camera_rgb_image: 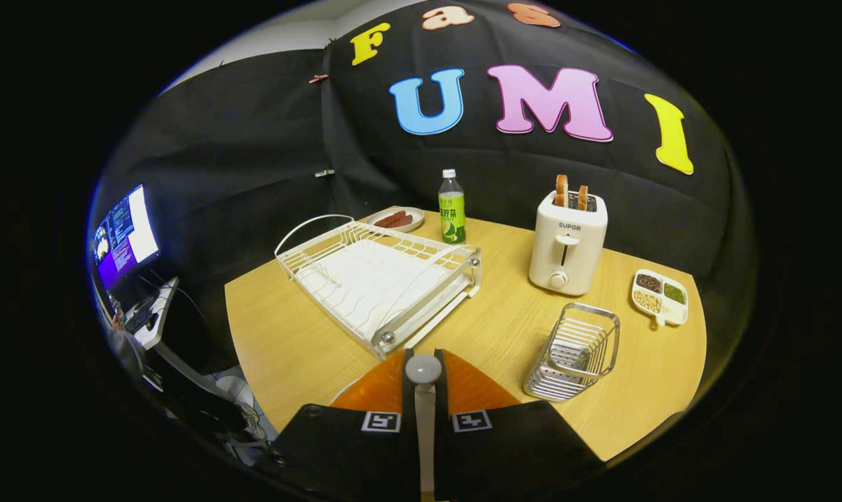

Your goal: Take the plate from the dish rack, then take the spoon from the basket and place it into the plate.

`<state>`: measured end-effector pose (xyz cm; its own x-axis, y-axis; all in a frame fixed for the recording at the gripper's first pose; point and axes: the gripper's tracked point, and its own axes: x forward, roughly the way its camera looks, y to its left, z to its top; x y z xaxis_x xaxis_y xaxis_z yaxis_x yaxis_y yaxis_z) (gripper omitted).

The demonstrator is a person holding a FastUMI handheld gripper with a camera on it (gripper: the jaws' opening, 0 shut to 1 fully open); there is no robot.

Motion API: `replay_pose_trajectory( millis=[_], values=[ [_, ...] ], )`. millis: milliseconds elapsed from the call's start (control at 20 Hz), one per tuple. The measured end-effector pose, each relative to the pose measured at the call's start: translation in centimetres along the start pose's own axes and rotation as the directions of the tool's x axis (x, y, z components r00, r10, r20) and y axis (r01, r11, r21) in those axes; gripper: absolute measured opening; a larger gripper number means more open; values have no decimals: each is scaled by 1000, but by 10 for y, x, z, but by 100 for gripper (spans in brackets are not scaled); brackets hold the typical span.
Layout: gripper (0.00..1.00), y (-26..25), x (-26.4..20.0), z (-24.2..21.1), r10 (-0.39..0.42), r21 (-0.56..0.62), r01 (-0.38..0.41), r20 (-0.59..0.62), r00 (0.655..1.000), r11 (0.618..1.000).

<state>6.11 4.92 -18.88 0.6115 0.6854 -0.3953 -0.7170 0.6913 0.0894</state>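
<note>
An orange plate (pixel 473 390) lies flat on the wooden table, right under my fingers and close to the table's near edge. My gripper (pixel 424 357) is shut on a pale spoon (pixel 423 369). The spoon's round end sticks out at the fingertips over the plate, and its handle runs back between the two fingers. Just beyond the plate stands the white wire dish rack (pixel 375 279) with nothing in it. The small metal wire basket (pixel 575 348) sits to the right of the fingers, and I see nothing inside it.
A white toaster (pixel 567 244) holding two bread slices stands behind the basket. A green bottle (pixel 452 209) and a small plate of sausages (pixel 395 219) sit behind the rack. A divided dish of beans (pixel 660 296) lies at the far right. A lit monitor (pixel 124 233) stands off the table's left side.
</note>
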Motion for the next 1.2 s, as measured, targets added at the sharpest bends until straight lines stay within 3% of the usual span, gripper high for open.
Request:
replay_pose_trajectory(
  millis=[550, 1000, 1200],
  values=[
    [14, 5, 12, -2, 6, -20, -6, 9, 1000, 1000],
    [19, -10, 1, -25, -28, 50, 33, -99, 995, 998],
    [89, -19, -4, -5, -79, 141, 92, -94, 992, 986]
  ],
)
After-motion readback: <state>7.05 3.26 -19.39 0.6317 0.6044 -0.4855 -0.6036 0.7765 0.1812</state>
